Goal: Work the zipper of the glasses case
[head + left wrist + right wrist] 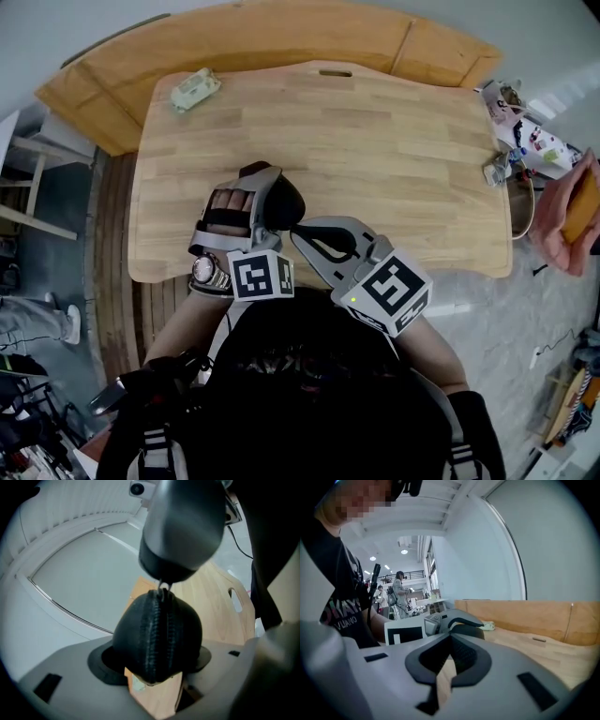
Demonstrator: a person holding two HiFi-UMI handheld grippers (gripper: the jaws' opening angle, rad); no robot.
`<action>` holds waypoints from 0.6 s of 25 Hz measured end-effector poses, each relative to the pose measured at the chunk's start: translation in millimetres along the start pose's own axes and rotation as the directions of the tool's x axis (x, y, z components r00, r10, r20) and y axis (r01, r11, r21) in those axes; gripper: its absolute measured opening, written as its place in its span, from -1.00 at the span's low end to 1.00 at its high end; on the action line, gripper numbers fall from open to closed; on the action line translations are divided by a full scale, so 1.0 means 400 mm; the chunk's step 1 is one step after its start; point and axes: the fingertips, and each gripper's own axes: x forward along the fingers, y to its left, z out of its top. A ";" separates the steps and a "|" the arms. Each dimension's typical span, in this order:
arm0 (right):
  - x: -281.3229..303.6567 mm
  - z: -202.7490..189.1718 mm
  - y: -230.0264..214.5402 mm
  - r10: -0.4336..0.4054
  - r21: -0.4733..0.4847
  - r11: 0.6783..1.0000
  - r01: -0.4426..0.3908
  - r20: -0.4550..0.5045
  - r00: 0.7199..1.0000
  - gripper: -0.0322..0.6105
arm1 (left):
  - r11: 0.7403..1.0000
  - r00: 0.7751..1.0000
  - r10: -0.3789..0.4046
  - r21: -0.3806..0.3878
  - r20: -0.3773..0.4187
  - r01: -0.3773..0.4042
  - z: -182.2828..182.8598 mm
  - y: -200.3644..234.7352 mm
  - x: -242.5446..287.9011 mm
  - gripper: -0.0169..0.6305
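Lower centre of the head view, over the worktop point(394, 150), the left gripper point(266, 195) clasps the black glasses case point(157, 639) in its jaws. The right gripper point(164, 579) pinches the zipper pull point(163, 590), jaws clenched.

R hand-held gripper point(451, 635) jaws together.

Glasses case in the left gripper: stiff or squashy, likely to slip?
Likely stiff: the glasses case shows no dent between the left gripper's pads. Probably grippy, not slippery, given its matte textured shell. It may twist if the right gripper tugs the zipper pull, since only two pads hold it.
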 end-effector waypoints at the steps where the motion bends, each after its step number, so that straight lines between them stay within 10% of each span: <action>1: 0.006 0.000 0.006 -0.006 -0.029 1.000 0.006 -0.011 1.000 -0.85 | 1.000 1.000 -0.001 0.001 -0.005 0.001 0.000 -0.003 0.001 -0.05; 15: 0.022 -0.017 0.047 0.132 -0.176 0.975 -0.132 -0.012 0.991 -0.85 | 0.999 0.998 -0.033 0.007 0.052 0.033 0.023 -0.029 -0.012 -0.06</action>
